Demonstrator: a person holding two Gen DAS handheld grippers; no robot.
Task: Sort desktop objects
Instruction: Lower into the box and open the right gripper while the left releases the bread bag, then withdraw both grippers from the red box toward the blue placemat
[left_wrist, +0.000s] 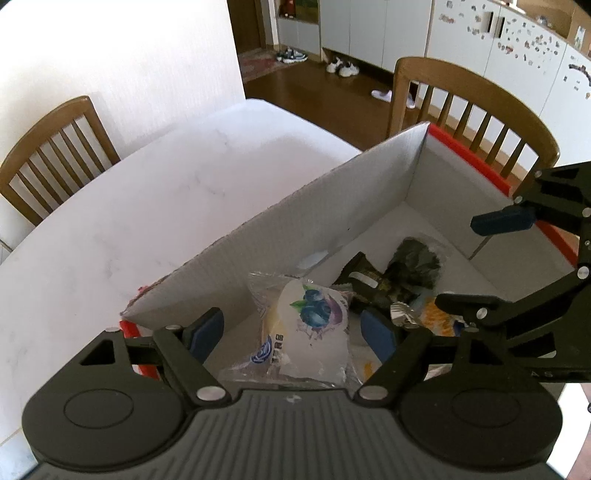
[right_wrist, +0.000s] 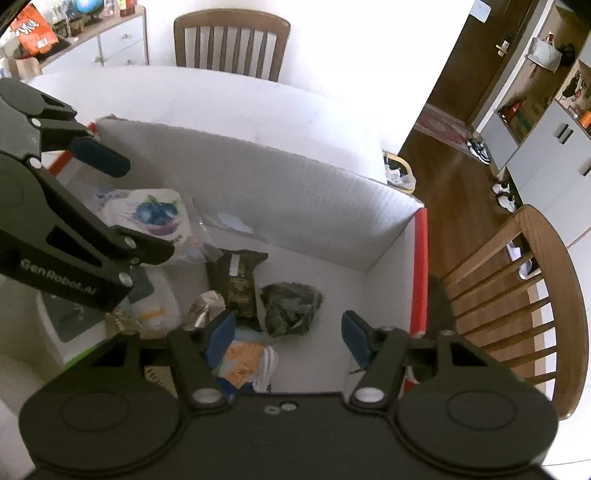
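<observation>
Snack packets (right_wrist: 240, 280) inside white cardboard box (left_wrist: 332, 206)

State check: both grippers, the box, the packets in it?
left gripper: jaws open, nothing gripped, above the blueberry packet
right gripper: jaws open, empty
cardboard box: open-topped, on the table
blueberry packet: lying in the box, sealed
dark packet: lying flat on the box floor

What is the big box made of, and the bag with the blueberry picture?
The box looks like corrugated cardboard, matte white inside: fine ribbing shows on its wall, with a rough torn top edge. The blueberry packet seems to be thin glossy plastic film, clear at the crinkled edges and catching the light.
</observation>
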